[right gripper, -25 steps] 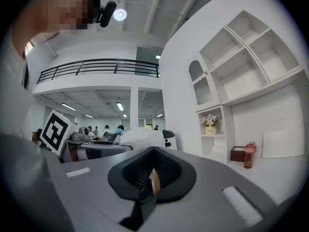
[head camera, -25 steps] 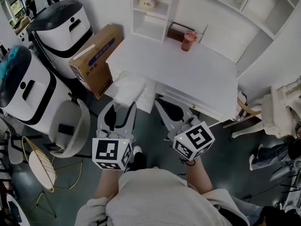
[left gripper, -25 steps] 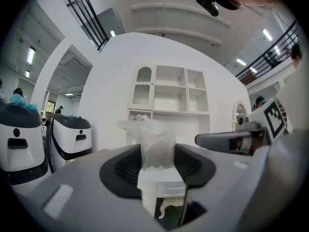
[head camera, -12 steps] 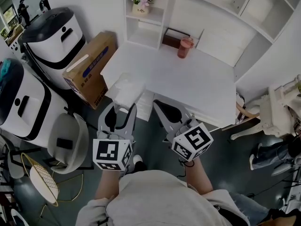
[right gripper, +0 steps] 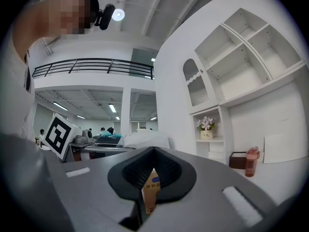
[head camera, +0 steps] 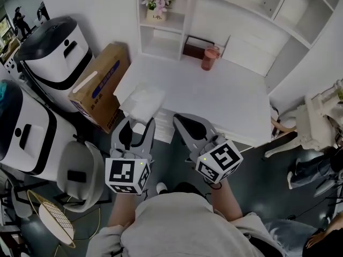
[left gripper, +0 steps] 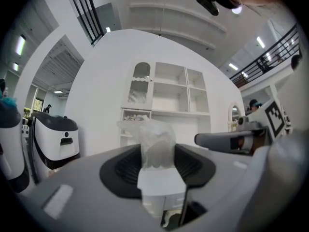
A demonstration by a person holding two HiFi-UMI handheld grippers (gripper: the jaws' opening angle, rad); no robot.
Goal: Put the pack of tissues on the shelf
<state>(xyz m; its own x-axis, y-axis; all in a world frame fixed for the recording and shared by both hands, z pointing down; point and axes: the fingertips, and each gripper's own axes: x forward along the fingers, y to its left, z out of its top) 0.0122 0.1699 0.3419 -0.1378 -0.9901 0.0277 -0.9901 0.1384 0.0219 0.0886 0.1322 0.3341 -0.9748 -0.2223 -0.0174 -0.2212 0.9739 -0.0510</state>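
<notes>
The left tool [head camera: 140, 123] was clamped on the pack of tissues [head camera: 142, 99], its jaws pressing the soft wrapper from both sides. It pointed level, with the pack jutting out over the near left corner of the white bench [head camera: 230, 103]. The right tool [head camera: 180, 121] was just beside it, jaws together and nothing between them (the slit under the tips showed only the cardboard box [head camera: 99, 84] beyond). At the bench's far edge stood the white shelf unit [head camera: 161, 39], with a flower pot [head camera: 156, 14] in an upper compartment. A pink bottle [head camera: 209, 58] stood on the bench near a dark brown box [head camera: 194, 46]. The cardboard box leaned left of the bench, beside a white-and-black machine [head camera: 51, 52].
</notes>
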